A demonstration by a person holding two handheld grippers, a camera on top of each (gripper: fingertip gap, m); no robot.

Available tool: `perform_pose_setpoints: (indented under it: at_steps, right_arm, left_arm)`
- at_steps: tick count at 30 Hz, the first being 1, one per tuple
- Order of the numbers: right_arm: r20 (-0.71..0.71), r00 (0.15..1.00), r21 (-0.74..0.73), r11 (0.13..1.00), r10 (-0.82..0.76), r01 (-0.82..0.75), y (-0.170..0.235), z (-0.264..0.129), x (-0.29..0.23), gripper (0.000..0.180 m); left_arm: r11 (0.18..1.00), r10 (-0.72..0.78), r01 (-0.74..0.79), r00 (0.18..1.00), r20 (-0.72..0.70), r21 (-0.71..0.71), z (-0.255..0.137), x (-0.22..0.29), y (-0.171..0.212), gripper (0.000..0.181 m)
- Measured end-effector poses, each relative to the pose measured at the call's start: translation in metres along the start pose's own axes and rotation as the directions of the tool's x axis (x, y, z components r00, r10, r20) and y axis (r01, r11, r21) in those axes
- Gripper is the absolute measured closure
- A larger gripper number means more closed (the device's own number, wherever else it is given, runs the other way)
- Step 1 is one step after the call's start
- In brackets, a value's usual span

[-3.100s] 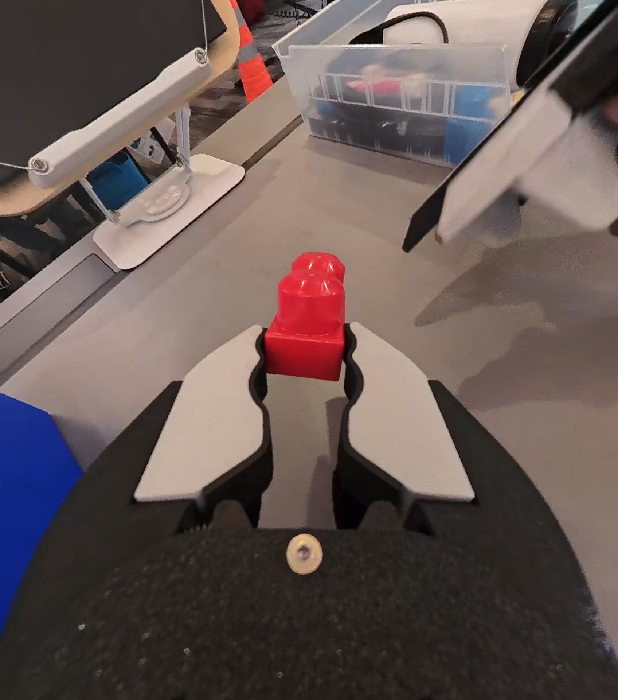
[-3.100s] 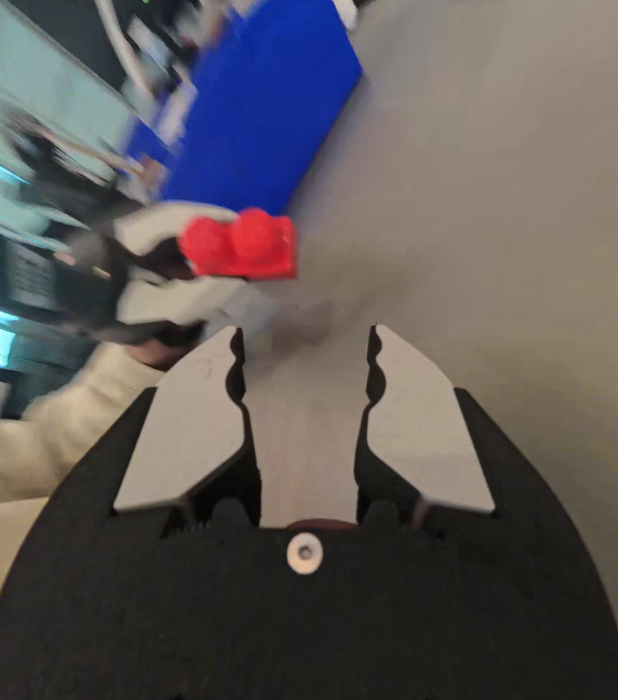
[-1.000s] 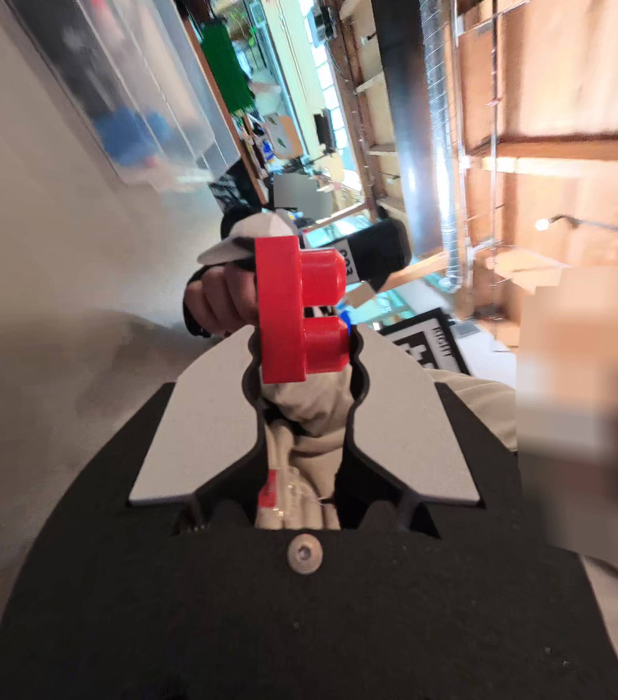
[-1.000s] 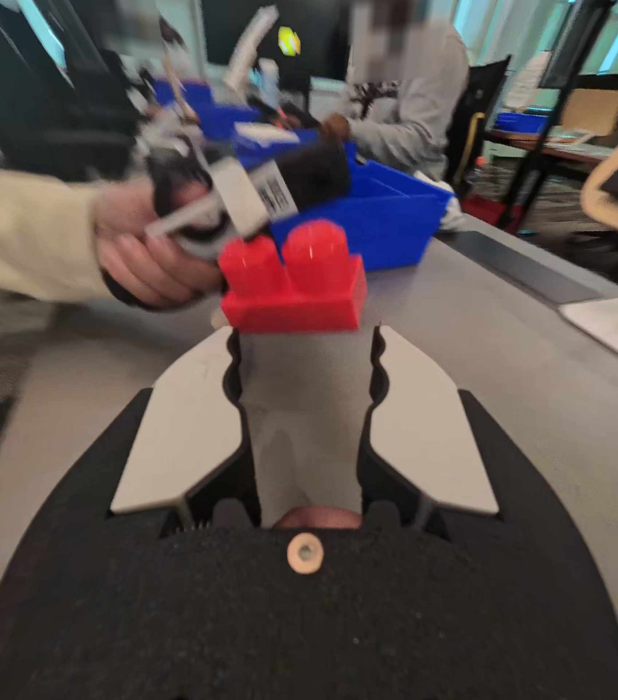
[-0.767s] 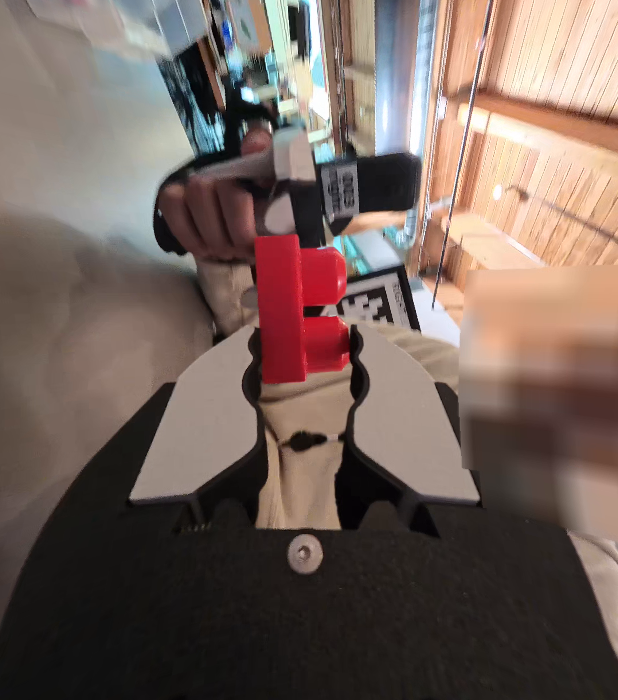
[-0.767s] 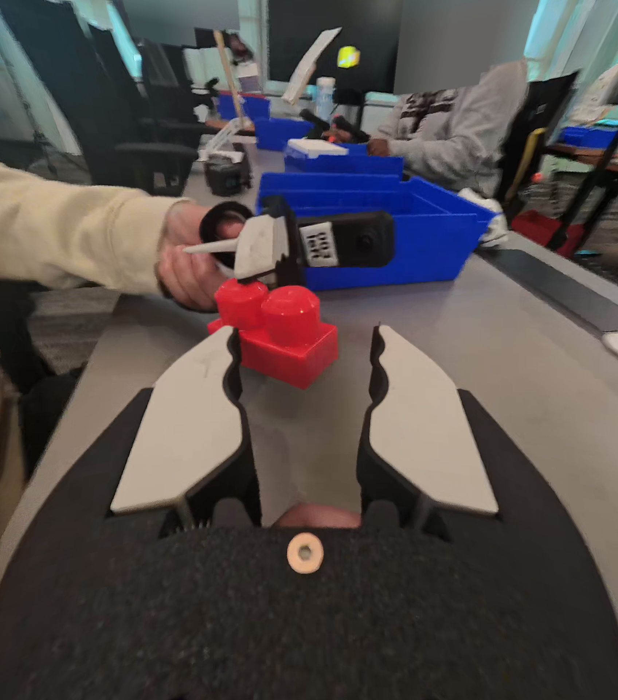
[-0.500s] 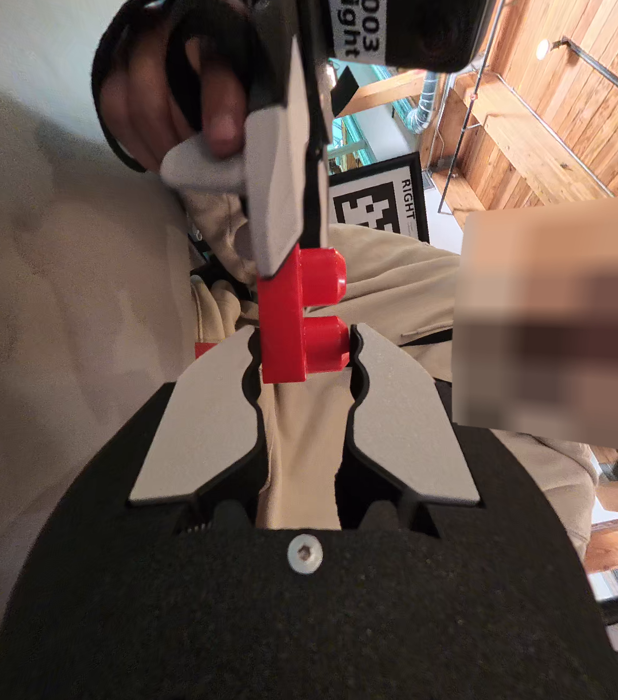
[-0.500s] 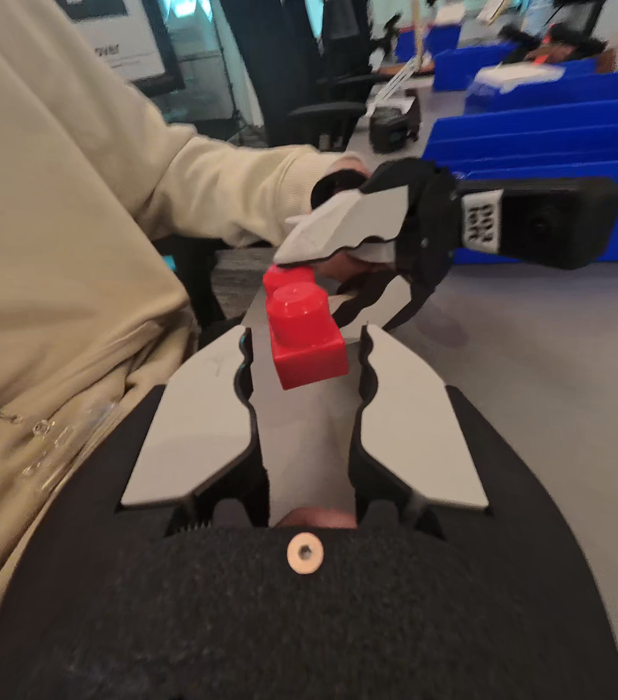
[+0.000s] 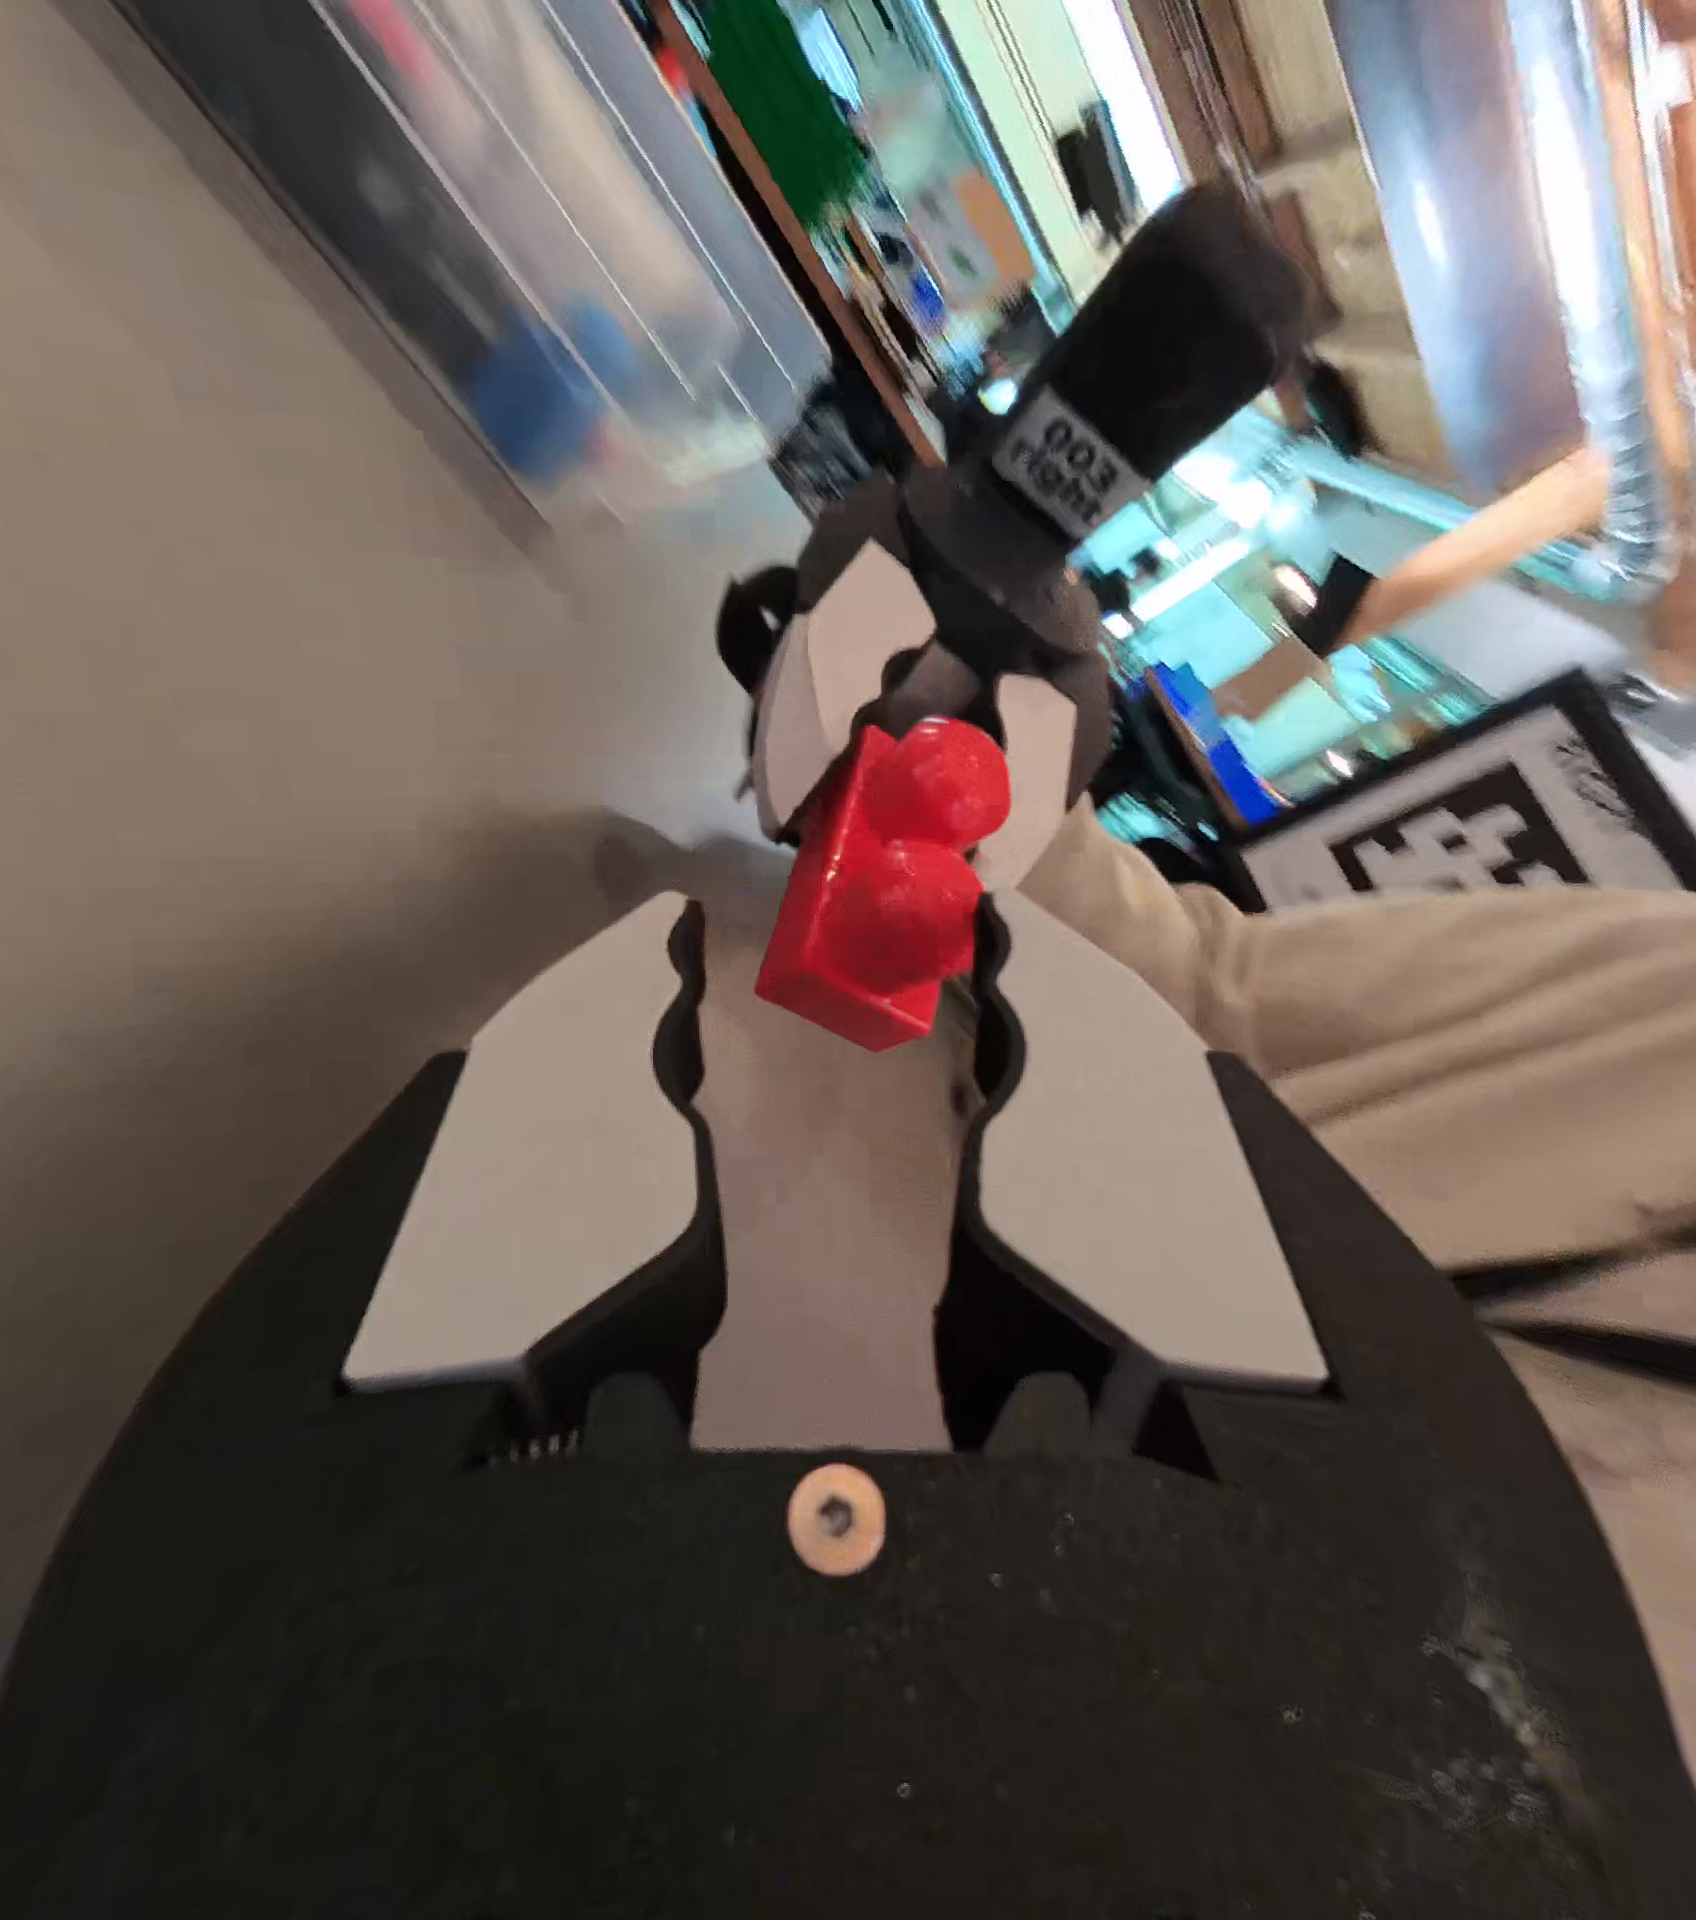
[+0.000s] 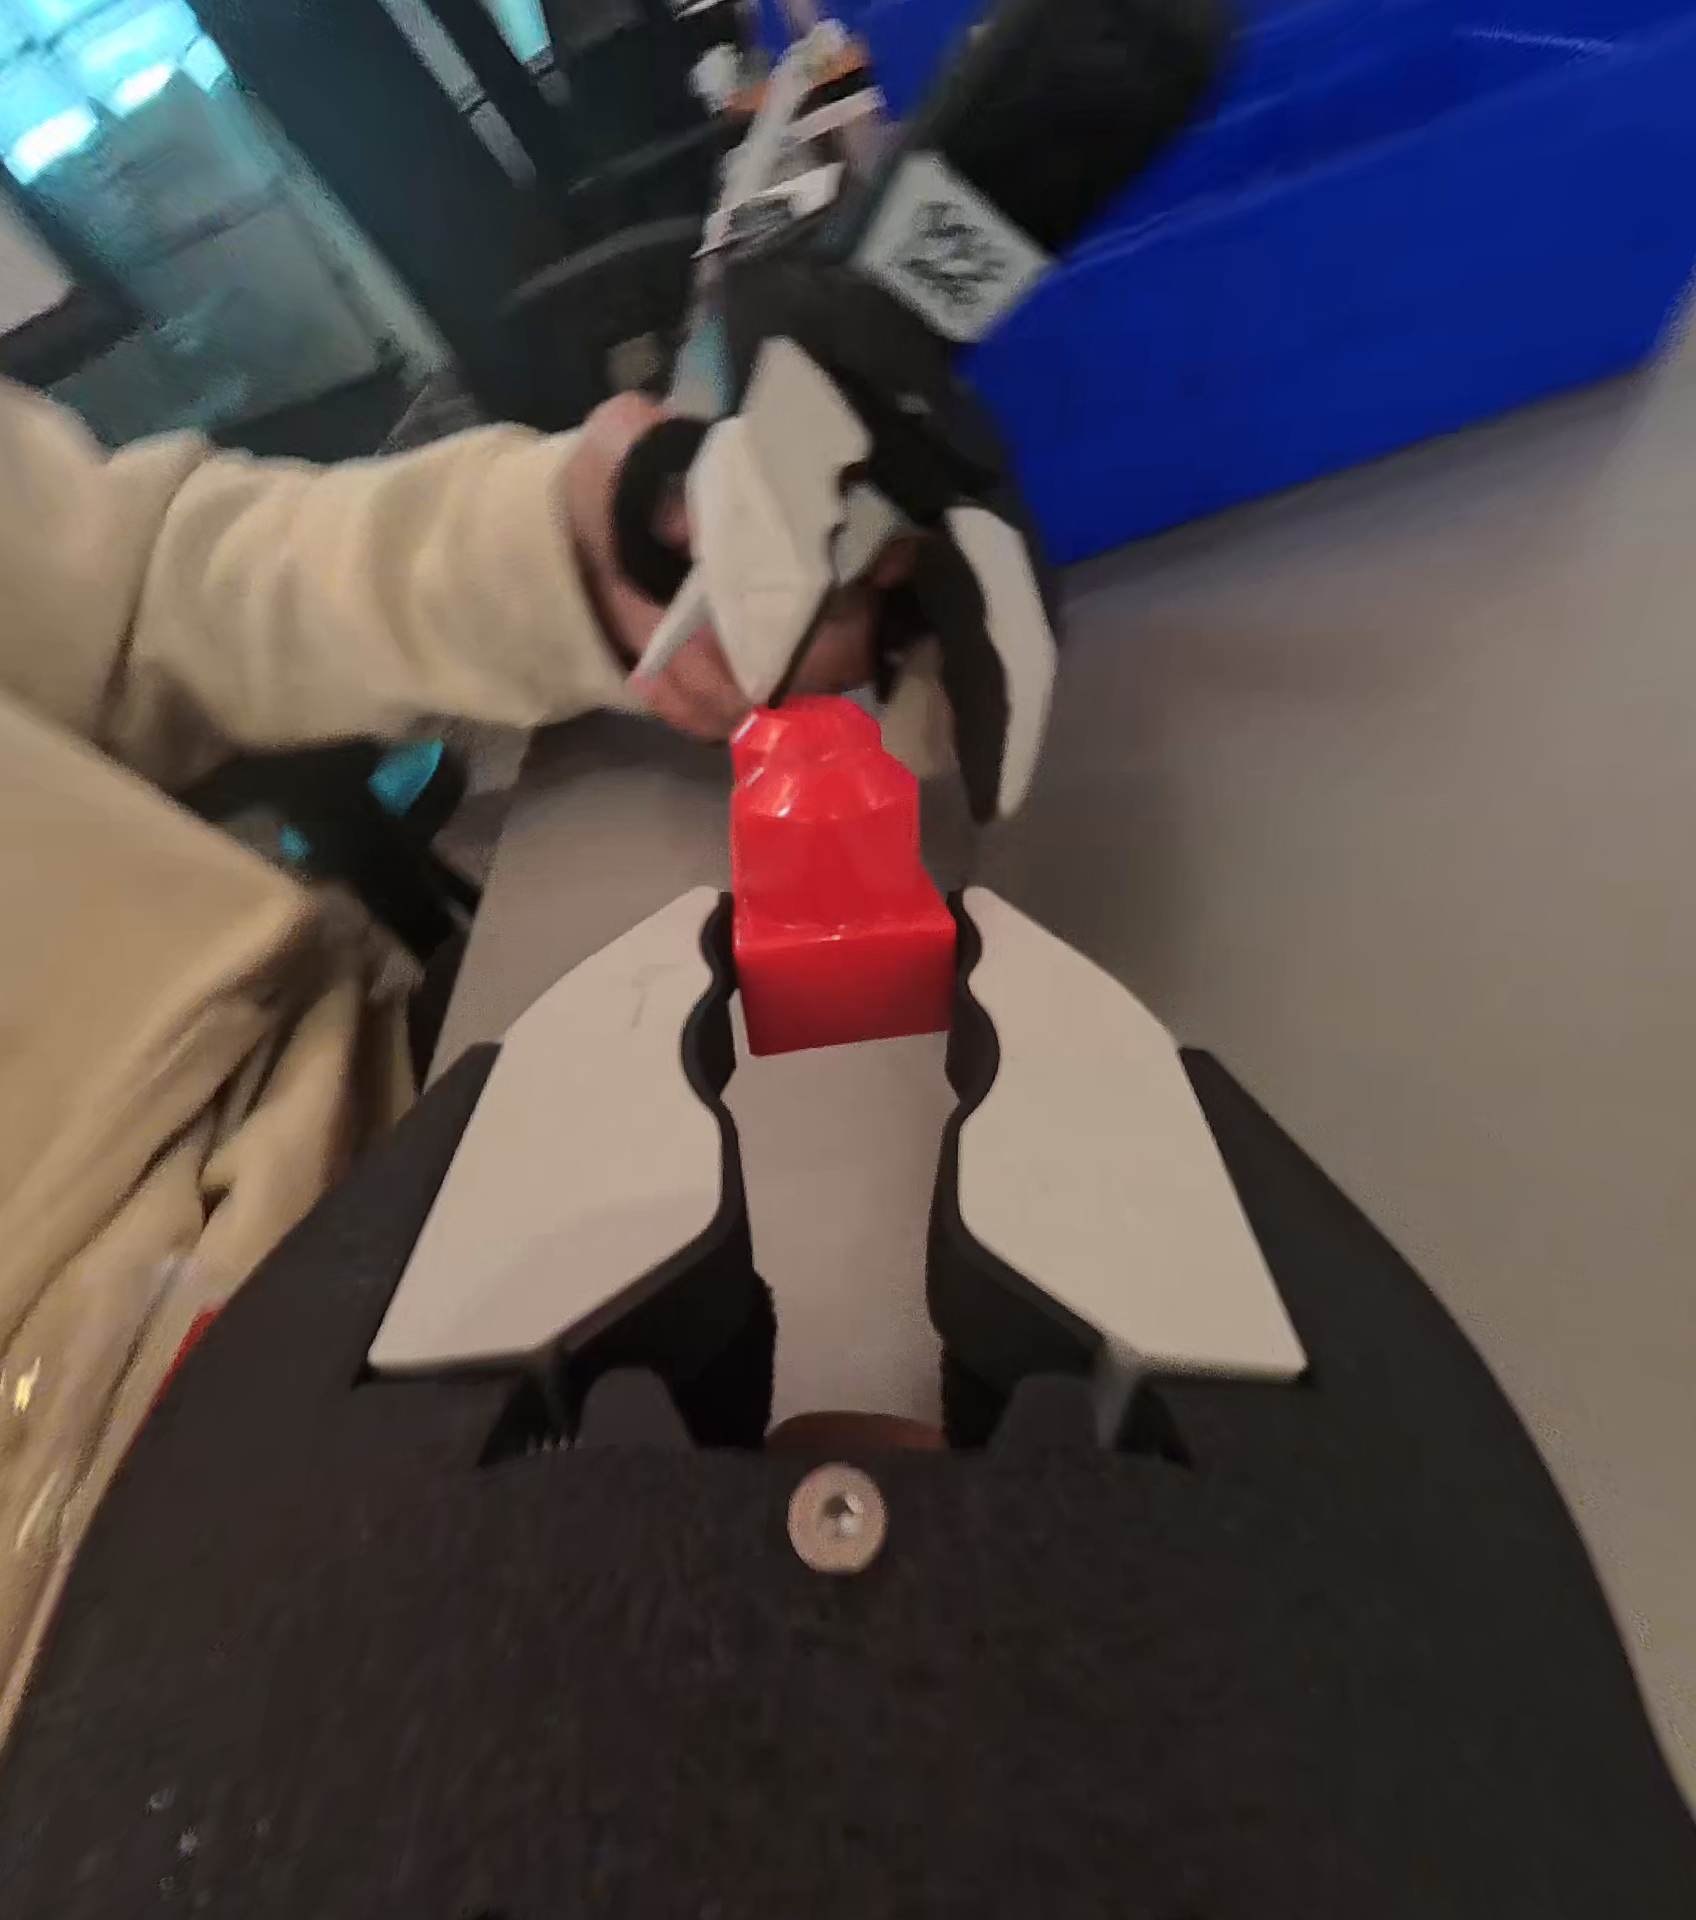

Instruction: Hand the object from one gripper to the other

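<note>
Red brick (image 10: 839, 940) up in the air above the grey table (image 10: 1446, 831), between the two grippers. Right gripper (image 10: 839, 971) pinching the near end of the brick, both fingers pressed against its sides. Left gripper (image 9: 828, 971) spread, with a clear gap beside the brick on one side; contact on the other side hard to tell through blur. Handover step, judging by this: grip apparently passed to the right. Next move: draw the left gripper straight back clear of the studs, right grip kept firm, no twisting. Blue bin (image 10: 1395, 312) behind, well apart.
</note>
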State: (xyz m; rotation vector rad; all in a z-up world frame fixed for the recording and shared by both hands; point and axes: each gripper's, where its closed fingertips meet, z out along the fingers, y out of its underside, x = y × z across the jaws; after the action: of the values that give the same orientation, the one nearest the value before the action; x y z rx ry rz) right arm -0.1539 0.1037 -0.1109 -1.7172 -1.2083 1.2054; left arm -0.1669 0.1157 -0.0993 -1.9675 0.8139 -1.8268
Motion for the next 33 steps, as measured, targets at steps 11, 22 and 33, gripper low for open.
perform_pose_setpoints:
  at_steps: [11,22,33]
  right_arm:
    - [-0.108,0.941,0.215,0.932,0.320,-0.292,-0.022,0.002,0.034,0.142]
    - [0.143,0.901,0.193,0.882,0.409,-0.430,-0.022,0.006,0.014,0.142]
    - [-0.239,0.968,0.209,0.978,0.073,-0.022,-0.023,-0.009,0.044,0.121]
  left_arm:
    - [0.901,0.419,-0.433,0.840,0.345,-0.040,0.002,-0.018,-0.013,0.123]
    - [0.941,0.338,-0.336,0.917,0.211,-0.045,0.008,-0.003,-0.003,0.142]
    - [0.992,0.078,-0.095,0.978,0.195,0.083,-0.010,-0.012,-0.020,0.143]
